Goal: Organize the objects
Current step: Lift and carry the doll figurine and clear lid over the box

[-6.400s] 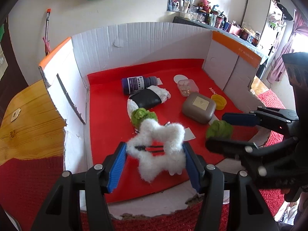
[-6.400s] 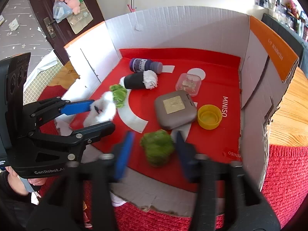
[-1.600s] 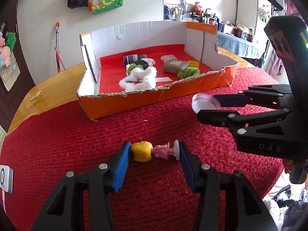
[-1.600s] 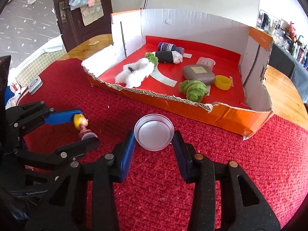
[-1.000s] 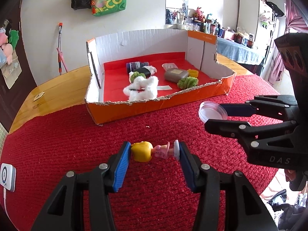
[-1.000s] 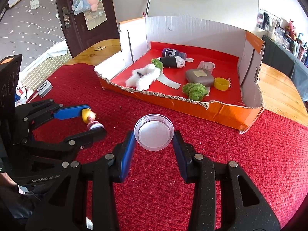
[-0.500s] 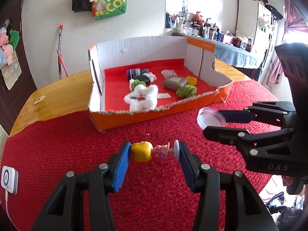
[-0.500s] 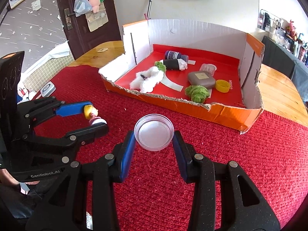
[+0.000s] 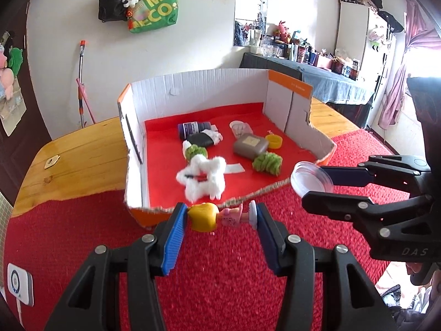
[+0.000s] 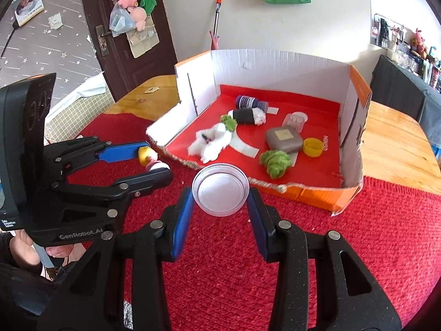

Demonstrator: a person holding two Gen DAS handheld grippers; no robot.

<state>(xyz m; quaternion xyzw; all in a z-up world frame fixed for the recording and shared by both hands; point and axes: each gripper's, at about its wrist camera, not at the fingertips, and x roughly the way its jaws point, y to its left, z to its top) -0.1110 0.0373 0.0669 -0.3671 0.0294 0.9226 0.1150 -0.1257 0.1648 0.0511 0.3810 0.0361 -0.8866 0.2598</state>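
My left gripper [image 9: 219,218] is shut on a small toy figure [image 9: 212,216] with a yellow head and pink body, held sideways just in front of the torn front edge of the cardboard box [image 9: 193,96]. My right gripper [image 10: 220,193] is shut on a clear round lid [image 10: 220,193], held above the red cloth near the box front. The lid [image 9: 310,178] and the right gripper also show at the right of the left wrist view. The toy figure [image 10: 148,155] shows in the right wrist view at the left.
The box's red floor holds a white fluffy scrunchie [image 9: 202,178], two green scrunchies [image 9: 267,162], a grey case [image 9: 250,146], a yellow cap [image 9: 274,141], a purple bottle [image 9: 193,128] and a black roll [image 9: 202,138]. A red cloth [image 9: 82,234] covers the wooden table [image 9: 77,149].
Both grippers have moved forward toward the box with their objects held; the box front edge is now right behind the toy figure and the lid.
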